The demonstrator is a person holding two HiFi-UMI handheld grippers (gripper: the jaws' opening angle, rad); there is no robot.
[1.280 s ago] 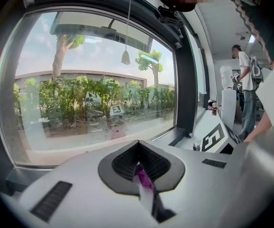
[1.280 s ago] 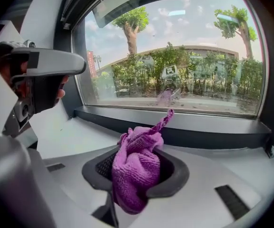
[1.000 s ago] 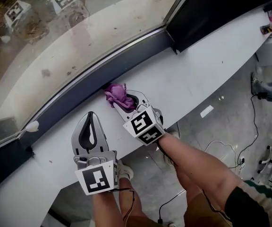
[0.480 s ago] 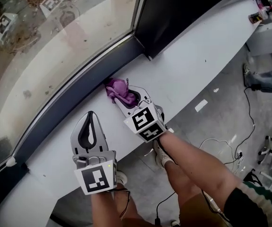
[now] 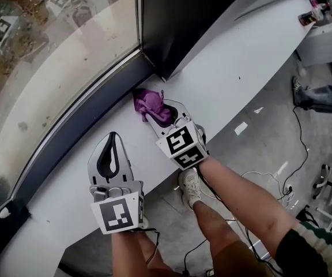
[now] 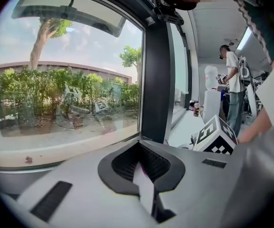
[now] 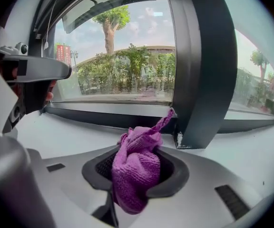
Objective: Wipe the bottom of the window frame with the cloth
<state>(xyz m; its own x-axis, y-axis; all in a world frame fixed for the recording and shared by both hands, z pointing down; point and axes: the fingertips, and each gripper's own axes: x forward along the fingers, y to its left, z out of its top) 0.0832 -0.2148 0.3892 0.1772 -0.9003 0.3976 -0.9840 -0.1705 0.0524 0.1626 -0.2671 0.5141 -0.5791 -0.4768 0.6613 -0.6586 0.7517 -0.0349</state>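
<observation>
left tongs (image 5: 113,138): smooth grey plastic with black ribbed pads; the jaws are closed with nothing between them, held over the sill away from the rail.
marker cube (image 5: 183,146): white with black squares, on the back of the right tongs.
right tongs (image 7: 135,175): same grey shell, jaws clamped on the cloth, which bulges out of the dark oval gap.
cloth (image 7: 136,169): purple, nubby weave like microfibre, bunched into a soft lump with one twisted corner sticking up; its front edge is at the foot of the bottom rail, just beside the post.
sill (image 5: 229,77): flat, matt white, curving away in a long band (the grey speckled floor shows beyond its near edge).
bottom rail (image 5: 76,126): dark grey, smooth, a long curved strip between sill and glass.
post (image 5: 180,22): dark, square-edged upright meeting the rail at a corner.
glass (image 5: 51,62): clear, with faint reflections of marker cubes.
change: half a second ago the cloth lay farther left along the rail; it is now close to the post's foot, while the left tongs keep their place.
</observation>
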